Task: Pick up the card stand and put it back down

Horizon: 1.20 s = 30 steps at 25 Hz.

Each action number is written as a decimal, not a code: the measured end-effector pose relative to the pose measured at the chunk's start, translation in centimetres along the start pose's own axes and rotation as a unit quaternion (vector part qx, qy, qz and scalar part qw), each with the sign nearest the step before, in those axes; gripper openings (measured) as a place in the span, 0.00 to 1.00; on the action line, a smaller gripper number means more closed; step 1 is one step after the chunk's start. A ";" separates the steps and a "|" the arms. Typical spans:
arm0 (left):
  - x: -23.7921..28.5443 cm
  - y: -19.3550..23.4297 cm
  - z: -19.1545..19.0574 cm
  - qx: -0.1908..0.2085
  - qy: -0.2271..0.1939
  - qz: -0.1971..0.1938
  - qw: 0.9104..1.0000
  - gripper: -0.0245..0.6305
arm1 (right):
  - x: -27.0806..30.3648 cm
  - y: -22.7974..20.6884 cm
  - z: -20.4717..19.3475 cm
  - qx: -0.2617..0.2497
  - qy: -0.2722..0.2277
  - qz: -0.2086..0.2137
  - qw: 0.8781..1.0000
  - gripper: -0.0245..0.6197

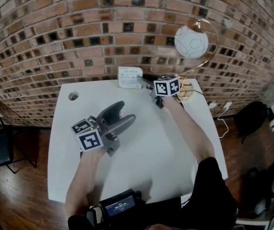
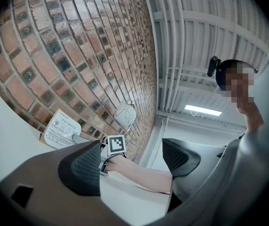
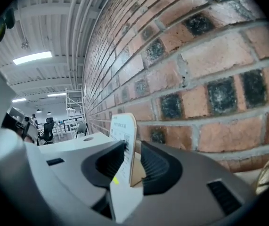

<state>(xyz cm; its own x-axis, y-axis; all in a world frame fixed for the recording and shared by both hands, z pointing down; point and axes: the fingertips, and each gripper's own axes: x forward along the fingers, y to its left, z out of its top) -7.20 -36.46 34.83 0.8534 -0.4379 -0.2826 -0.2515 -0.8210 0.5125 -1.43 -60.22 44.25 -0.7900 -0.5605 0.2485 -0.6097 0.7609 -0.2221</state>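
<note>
The card stand [image 1: 129,77], a white printed card on a wooden base, stands upright at the far edge of the white table [image 1: 165,147], against the brick wall. My right gripper [image 1: 144,80] reaches to it from the right. In the right gripper view the card stand [image 3: 125,135] sits between the two pads of the right gripper [image 3: 132,161]; the left pad is close to its printed face and a gap shows on the right side, so the jaws are open. My left gripper [image 1: 123,113] lies low over the table's left middle, open and empty [image 2: 132,161]. The card stand [image 2: 61,128] shows far off there.
A lamp with a white globe [image 1: 191,41] and a brass base [image 1: 187,92] stands at the table's far right corner, close to my right gripper. A cable hole [image 1: 73,96] is at the far left. A dark device [image 1: 120,205] sits at the near edge. A chair [image 1: 2,145] stands left.
</note>
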 end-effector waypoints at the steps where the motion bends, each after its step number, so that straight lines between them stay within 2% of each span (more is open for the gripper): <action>1: 0.0 0.0 0.0 0.000 0.000 0.000 1.000 0.65 | -0.1 0.0 0.0 0.001 0.002 -0.003 1.000 0.25; 7: 0.1 0.0 -0.2 -0.002 0.002 -0.002 1.000 0.65 | -0.6 0.3 -0.9 -0.001 0.031 -0.016 0.999 0.25; 11: 0.1 0.0 -0.2 -0.001 0.002 -0.002 1.000 0.65 | -0.6 -0.2 -1.7 -0.016 0.061 -0.041 0.997 0.25; 30: 0.1 -0.2 -0.2 0.000 0.001 -0.003 1.000 0.65 | -0.5 -1.0 -1.6 -0.003 0.062 -0.057 0.996 0.25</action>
<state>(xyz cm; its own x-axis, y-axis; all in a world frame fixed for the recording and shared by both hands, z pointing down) -6.96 -36.27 34.84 0.8560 -0.4325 -0.2832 -0.2469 -0.8233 0.5112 -0.27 -60.19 45.83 -0.7014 -0.5984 0.3873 -0.6942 0.6968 -0.1805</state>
